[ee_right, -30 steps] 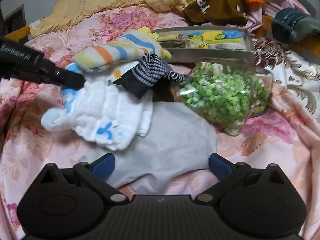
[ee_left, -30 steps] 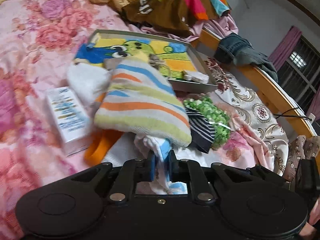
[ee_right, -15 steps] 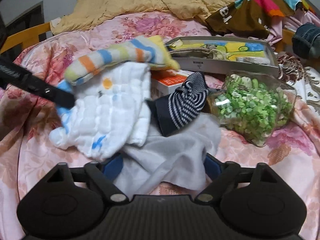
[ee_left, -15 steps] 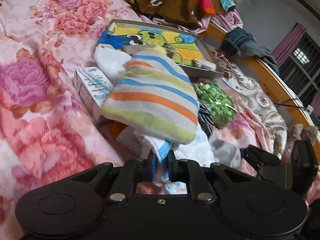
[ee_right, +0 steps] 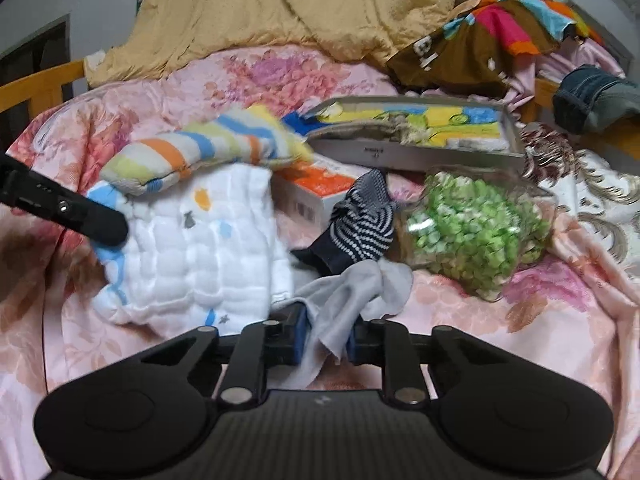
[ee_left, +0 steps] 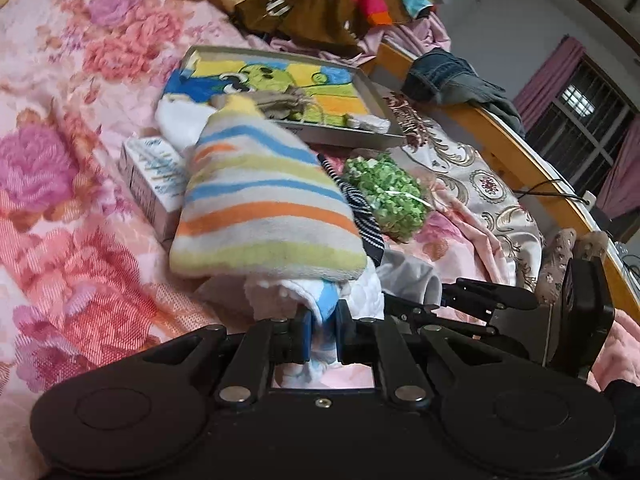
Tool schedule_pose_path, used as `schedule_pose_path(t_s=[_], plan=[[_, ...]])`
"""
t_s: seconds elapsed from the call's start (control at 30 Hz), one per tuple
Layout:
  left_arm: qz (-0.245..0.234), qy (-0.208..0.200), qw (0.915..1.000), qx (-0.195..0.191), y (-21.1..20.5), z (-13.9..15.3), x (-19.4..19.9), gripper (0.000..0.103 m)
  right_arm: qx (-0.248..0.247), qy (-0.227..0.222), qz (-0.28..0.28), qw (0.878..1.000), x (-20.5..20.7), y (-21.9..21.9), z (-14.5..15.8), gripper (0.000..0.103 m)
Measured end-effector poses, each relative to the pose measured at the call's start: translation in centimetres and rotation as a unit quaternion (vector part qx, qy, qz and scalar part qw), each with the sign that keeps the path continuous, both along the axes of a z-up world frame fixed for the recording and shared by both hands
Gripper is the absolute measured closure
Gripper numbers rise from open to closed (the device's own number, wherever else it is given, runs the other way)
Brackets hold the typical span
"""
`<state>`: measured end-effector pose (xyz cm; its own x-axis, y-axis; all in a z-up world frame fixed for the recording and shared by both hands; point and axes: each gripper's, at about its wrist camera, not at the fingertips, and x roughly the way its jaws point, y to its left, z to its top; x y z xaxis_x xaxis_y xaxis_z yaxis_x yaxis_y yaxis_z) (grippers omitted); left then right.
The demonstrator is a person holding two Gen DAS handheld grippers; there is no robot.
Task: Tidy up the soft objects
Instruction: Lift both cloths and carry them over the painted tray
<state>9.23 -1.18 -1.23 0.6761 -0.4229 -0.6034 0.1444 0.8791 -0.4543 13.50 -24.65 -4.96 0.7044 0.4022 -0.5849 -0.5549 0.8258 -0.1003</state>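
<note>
Closing on a thin grey cloth, our right gripper had the fabric bunched between its blue pads. Our left gripper was clenched on the blue-edged corner of a white quilted muslin cloth, with a yellow, blue and orange striped towel draped over it. Just beyond lay a navy striped sock, a clear bag of green pieces and a white carton, all on the pink floral bedspread. A shallow grey tray lined with cartoon fabric stood farther back. We judged the sorting barely begun: the cloths were heaped together, nothing folded.
</note>
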Motion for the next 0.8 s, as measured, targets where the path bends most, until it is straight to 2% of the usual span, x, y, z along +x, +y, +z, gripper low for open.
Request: schedule_pose_path(t_s=[0.17, 0.37, 0.57, 0.8], plan=[[-0.001, 0.002, 0.9999, -0.012, 0.1, 0.8, -0.5, 0.092, -0.001, -0.029, -0.041, 0.999, 0.0, -0.6, 0.5, 0.092], [0.002, 0.01, 0.9993, -0.036, 0.5, 1.4, -0.9, 0.092, 0.021, -0.057, -0.07, 0.996, 0.1, -1.8, 1.3, 0.093], [-0.043, -0.033, 0.9978, -0.04, -0.9, 3.4, -1.4, 0.092, 0.044, -0.072, -0.082, 0.993, 0.1, -2.4, 2.1, 0.093], [-0.079, -0.044, 0.995, -0.043, -2.7, 4.4, -1.3, 0.092, 0.062, -0.076, -0.082, 0.992, 0.1, -2.7, 2.5, 0.093]])
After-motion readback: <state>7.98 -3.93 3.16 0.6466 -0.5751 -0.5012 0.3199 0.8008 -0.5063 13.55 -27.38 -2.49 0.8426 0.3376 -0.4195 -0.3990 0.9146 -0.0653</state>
